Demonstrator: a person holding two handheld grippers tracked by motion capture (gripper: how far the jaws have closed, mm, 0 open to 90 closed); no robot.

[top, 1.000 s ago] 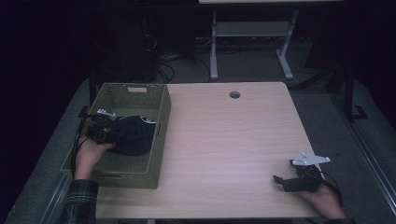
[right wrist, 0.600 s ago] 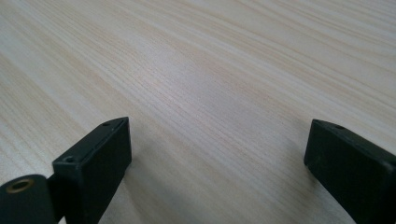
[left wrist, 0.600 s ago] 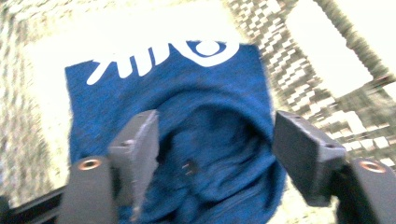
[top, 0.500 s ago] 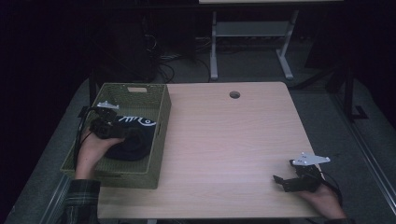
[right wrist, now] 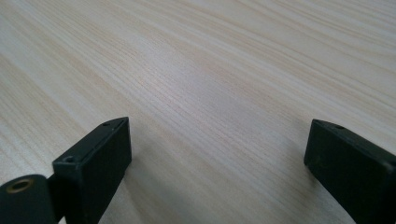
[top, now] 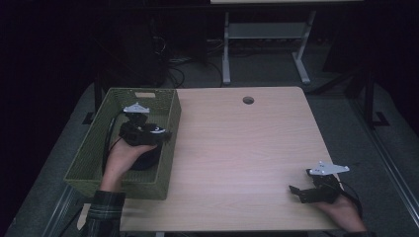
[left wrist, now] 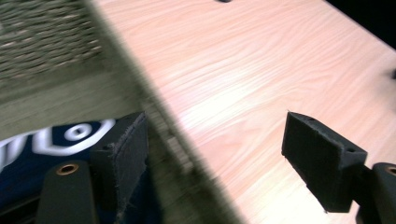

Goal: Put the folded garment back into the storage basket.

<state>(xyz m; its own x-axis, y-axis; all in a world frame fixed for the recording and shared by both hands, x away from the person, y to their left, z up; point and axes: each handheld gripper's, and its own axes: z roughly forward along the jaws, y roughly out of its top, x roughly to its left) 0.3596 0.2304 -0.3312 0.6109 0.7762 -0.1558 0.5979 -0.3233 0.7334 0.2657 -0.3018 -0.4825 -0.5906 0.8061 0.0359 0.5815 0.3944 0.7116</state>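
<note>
One green woven basket (top: 94, 163) sits at the left edge of a light wood table (top: 247, 158), holding one dark blue item with white markings (left wrist: 56, 144), and two grippers are at work. The left gripper (top: 163, 134), jaws wide apart and empty, has risen from deep in the basket to straddle its right wall since a second ago. The right gripper (top: 296, 191) has stayed near the front right corner, jaws spread over bare wood, with broad open tabletop between the two.
</note>
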